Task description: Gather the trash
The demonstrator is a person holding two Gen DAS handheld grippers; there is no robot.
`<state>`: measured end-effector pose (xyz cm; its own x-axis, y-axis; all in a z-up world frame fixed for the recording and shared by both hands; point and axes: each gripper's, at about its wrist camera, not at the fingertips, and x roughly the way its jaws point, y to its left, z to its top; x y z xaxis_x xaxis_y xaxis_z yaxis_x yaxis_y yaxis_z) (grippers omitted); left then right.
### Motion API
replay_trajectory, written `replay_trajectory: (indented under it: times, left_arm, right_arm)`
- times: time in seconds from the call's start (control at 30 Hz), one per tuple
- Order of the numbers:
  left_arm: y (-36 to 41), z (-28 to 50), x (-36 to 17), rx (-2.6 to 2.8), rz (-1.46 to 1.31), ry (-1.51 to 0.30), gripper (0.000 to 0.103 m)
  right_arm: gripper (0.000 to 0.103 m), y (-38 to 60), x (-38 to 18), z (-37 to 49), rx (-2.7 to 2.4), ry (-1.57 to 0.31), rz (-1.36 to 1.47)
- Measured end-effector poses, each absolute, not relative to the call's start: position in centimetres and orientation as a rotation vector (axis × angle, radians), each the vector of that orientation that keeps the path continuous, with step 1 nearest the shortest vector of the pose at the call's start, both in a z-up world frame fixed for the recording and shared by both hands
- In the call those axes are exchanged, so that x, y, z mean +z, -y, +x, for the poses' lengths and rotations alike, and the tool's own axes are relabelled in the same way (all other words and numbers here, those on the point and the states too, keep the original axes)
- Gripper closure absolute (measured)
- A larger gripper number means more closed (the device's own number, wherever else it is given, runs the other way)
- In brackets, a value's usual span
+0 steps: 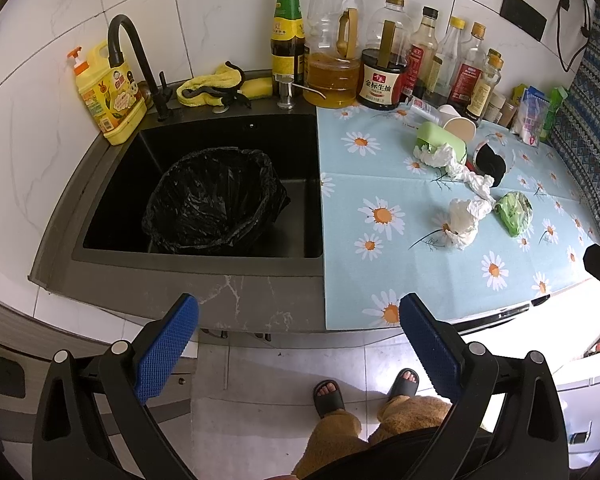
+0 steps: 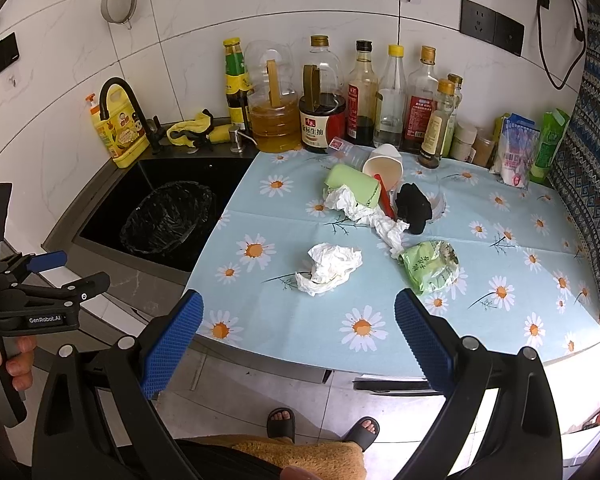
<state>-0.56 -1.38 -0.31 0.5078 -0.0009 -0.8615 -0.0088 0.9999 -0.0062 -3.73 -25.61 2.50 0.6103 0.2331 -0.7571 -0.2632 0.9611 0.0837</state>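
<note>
Right wrist view shows both tongs spread wide and empty: right tongs, left tongs. Crumpled tissue lies on the surface, nearest the right tongs. Being light, it could slip free before reaching the bin bag in the sink.

tissue wads crumpled | green wrapper beside | bin bag open in sink

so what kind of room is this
Most likely a home kitchen: a dark sink with a black faucet set in the counter, and a row of oil and sauce bottles along the tiled wall.
</note>
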Motion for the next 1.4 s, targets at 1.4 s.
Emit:
replay_trajectory:
  times: [1.4]
  left_arm:
    - [-0.5,-0.4,-0.1,0.012,-0.01,-1.027,0.006]
  right_arm:
    - [0.008,24.1,2.9,-3.2,0.299,-0.879,-0.066]
